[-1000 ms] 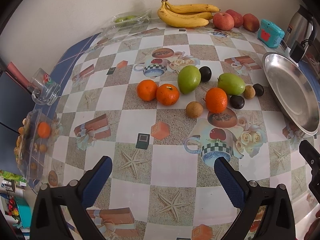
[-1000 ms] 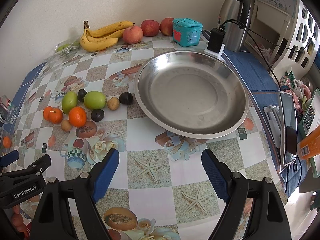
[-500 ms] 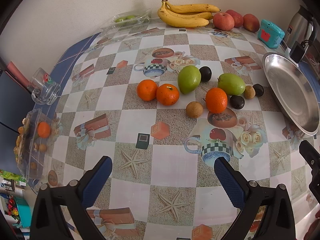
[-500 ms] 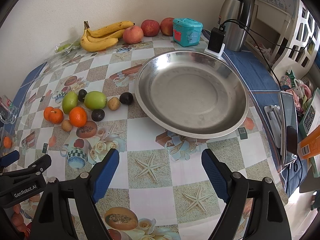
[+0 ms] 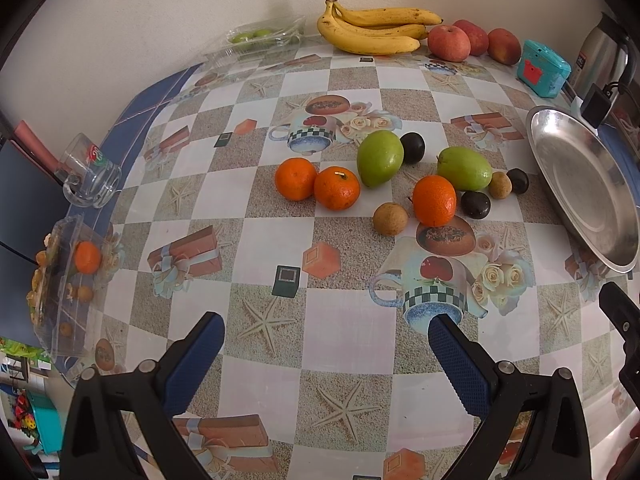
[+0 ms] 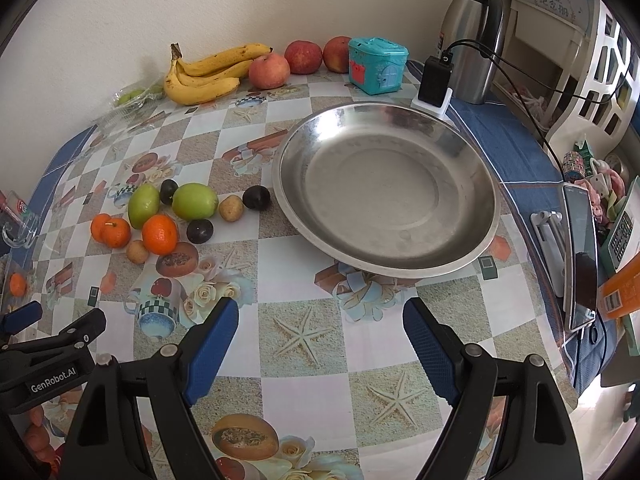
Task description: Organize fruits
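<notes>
**Loose fruit beside a steel pan, both grippers spread wide and holding nothing**

A table (image 5: 344,332) with a checked, patterned cloth fills both views. Along the back wall lie bananas (image 5: 376,28), three apples (image 5: 450,42), a teal box (image 6: 378,64) and a steel flask (image 6: 472,36) with a black charger (image 6: 434,80) in front of it. At the table's left edge a glass mug (image 5: 86,174) lies on its side, and a clear tray (image 5: 64,276) holds one orange and some small brown fruit. Another clear tray (image 5: 260,36) at the back holds green fruit.

The steel pan (image 6: 472,184) sits on the right side of the table, nothing in it.

The loose fruit lies in a cluster left of the pan, none touching it. Two oranges (image 5: 316,184) touch each other; a third orange (image 5: 434,200) sits apart to their right. Two green mangoes lie on their sides: one mango (image 5: 380,158) has its long axis running toward the back wall, the other mango (image 5: 464,168) lies crosswise. Three dark plums (image 5: 475,205) and two small brown fruits (image 5: 390,219) are scattered among them.

The left gripper (image 5: 326,344) and right gripper (image 6: 320,328) hover over bare cloth at the near edge.
</notes>
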Tool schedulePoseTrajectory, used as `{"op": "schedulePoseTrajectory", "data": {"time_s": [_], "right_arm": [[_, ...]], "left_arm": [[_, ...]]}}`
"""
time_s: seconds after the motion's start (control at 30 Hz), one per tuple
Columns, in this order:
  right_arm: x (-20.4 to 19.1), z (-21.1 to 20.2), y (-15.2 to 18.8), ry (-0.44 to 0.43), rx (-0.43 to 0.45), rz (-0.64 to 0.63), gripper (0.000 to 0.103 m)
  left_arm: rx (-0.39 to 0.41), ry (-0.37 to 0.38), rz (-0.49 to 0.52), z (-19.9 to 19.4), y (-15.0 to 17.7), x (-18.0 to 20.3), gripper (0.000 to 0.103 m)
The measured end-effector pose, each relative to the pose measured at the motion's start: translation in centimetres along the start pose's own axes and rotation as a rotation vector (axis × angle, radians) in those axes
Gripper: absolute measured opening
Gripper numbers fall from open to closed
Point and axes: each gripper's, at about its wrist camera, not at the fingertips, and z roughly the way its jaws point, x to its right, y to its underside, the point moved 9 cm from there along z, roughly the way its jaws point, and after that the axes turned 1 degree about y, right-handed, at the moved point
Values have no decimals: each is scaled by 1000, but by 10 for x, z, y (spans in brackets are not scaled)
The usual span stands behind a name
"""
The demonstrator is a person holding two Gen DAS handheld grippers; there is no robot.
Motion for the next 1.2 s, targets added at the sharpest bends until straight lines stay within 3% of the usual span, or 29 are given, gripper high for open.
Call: {"op": "schedulePoseTrajectory", "data": {"time_s": [0.37,0.57,0.93,1.1,1.2], "right_arm": [[-1,1,1,-4,-5,4,85],[-1,1,2,-16,-4,10,85],[-20,-20,-40,-134,108,25,85],[-33,-21,-65,-182,144,34,85],[-38,-12,-76,-188,133,51,85]], "left_arm": [[1,31,0,-1,1,4,103],[20,108,-36,-10,-7,4,103],[203,150,-178,-39,-80,-27,103],[189,234,-258,-31,-99,-26,103],[175,209,-281,-20,-106,-26,103]]}}
